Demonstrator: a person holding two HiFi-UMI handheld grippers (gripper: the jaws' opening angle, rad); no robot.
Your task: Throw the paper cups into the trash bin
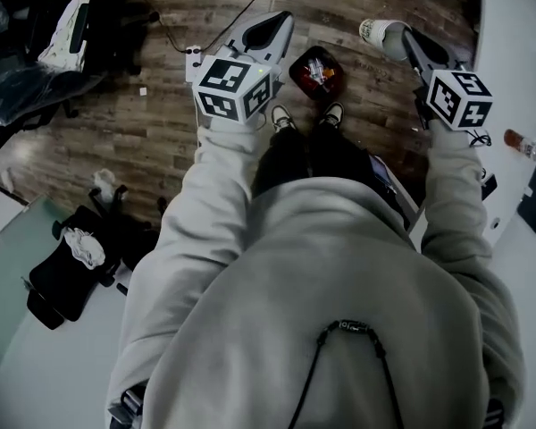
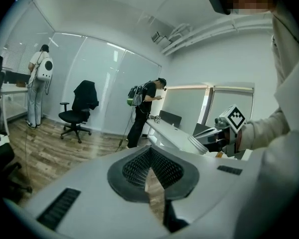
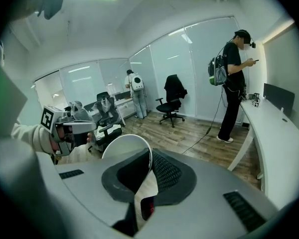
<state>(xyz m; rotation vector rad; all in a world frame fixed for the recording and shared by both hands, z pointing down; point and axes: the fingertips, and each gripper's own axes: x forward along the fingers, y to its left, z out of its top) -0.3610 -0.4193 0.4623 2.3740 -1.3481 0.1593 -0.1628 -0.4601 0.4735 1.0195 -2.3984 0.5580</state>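
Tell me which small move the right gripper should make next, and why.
Probably swing the right gripper a little to the left, until the paper cup hangs over the trash bin. Its jaws grip the cup, but in the head view the cup is to the right of the bin, over bare floor; letting go now would likely miss.

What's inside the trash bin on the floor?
The bin holds pale, crumpled litter against a reddish inside, too small to identify. That litter covers the bottom, so anything beneath it cannot be seen.
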